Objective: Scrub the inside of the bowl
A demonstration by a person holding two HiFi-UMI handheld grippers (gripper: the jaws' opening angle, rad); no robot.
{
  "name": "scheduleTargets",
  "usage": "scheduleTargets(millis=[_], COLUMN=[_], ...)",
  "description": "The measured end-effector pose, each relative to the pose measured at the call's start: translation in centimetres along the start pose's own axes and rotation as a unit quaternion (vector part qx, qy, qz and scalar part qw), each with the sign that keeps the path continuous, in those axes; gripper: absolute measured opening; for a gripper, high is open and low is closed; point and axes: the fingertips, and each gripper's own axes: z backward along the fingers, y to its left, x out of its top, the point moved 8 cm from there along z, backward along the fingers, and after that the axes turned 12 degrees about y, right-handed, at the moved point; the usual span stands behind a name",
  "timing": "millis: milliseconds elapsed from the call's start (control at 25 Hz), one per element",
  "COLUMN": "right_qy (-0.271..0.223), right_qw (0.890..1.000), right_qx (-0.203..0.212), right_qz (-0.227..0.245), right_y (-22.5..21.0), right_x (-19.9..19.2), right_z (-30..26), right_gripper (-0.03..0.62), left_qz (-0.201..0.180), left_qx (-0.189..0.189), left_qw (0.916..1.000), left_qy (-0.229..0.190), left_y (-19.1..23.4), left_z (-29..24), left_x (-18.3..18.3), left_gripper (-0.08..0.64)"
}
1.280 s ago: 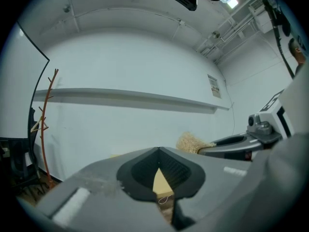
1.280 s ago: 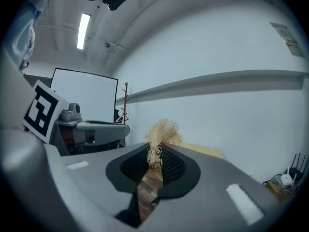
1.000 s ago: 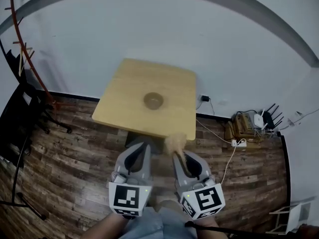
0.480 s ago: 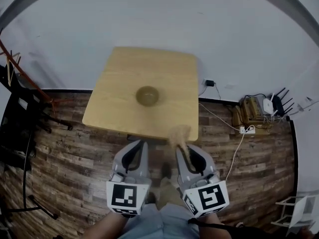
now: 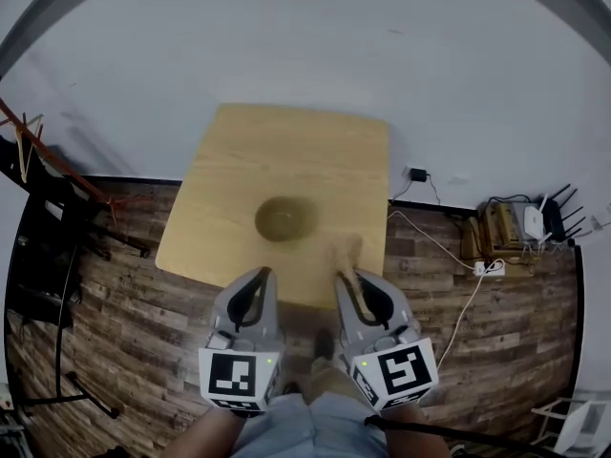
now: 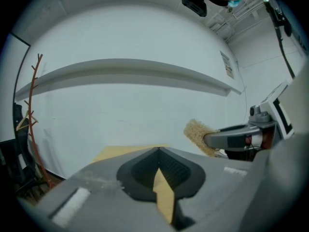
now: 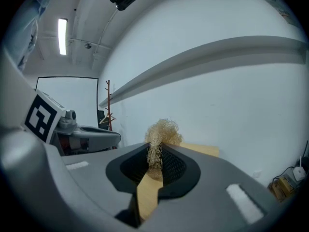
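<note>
My right gripper (image 5: 351, 284) is clamped on a straw-coloured scrub pad (image 7: 162, 133), tuft forward for wiping. Left gripper (image 5: 258, 284) is closed and empty, free to steady. Bowl (image 5: 284, 218) sits mid-table (image 5: 286, 141), ahead of both. I judge scrubbing not begun.

Open tabletop (image 5: 229, 179) all round the bowl (image 5: 284, 219), free approach over the near edge

bowl (image 5: 285, 219) on table (image 5: 239, 151) | scrubber (image 5: 342, 254) in right tongs (image 5: 346, 280), over near edge | left tongs (image 5: 262, 277) alongside
</note>
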Motion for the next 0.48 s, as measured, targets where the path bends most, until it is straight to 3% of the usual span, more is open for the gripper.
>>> scheduleTargets(millis=[480], right_qy=[-0.026], right_qw=[0.999], right_qx=[0.028], right_qz=[0.034], right_y=[-3.8], right_x=[4.1], right_z=[-3.3], right_gripper=[0.051], left_qz=[0.008], left_qx=[0.048], left_qw=[0.9983], left_qy=[-0.032], left_y=[1.2], left_z=[-2.9], left_x=[3.9], left_gripper=[0.02])
